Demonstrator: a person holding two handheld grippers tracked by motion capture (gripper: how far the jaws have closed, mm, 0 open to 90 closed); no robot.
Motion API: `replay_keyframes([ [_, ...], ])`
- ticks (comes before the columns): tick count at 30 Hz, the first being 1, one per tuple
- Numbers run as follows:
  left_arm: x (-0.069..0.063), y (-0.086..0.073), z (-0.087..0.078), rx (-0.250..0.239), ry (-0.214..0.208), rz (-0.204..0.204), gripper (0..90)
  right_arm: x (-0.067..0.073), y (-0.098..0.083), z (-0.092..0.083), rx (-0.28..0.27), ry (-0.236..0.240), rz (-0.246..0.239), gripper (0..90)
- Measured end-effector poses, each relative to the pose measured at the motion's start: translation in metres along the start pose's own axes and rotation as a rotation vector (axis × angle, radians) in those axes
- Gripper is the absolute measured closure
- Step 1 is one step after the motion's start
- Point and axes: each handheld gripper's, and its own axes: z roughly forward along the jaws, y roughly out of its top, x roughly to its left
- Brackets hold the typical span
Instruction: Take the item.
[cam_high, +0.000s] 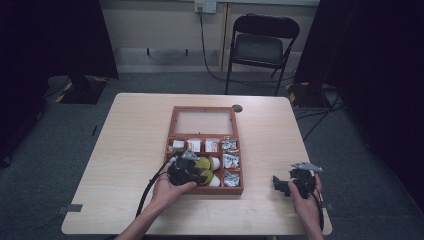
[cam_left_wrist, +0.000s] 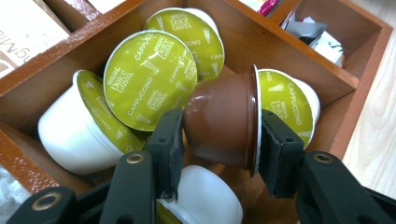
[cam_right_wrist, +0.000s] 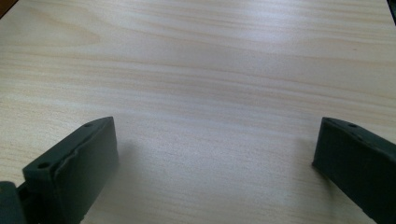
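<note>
The brown capsule (cam_left_wrist: 223, 122) lies on its side between the jaws of the left gripper (cam_left_wrist: 219, 140), which are clamped on its base and its green foil lid, just above the large compartment of the wooden box (cam_high: 172, 130). Around it in that compartment sit white capsules (cam_left_wrist: 77, 135) with green lids (the print reads "Cappuccino"). Sachets (cam_high: 230, 161) occupy the small compartments along the box's right side. The right gripper (cam_high: 286, 185) rests low over the bare worktop (cam_high: 130, 125) well to the right of the box, its jaws spread wide apart, holding nothing.
</note>
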Motion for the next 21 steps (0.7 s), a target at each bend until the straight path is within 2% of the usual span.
replay_keyframes([
  [11,0.003,0.001,-0.007,-0.033,-0.006,0.000,55.2,0.000,0.000,0.000,0.000,0.000,0.000,0.0],
  [21,0.006,0.001,-0.011,-0.037,-0.002,0.007,55.2,0.000,0.000,0.000,0.000,0.000,0.000,0.0],
])
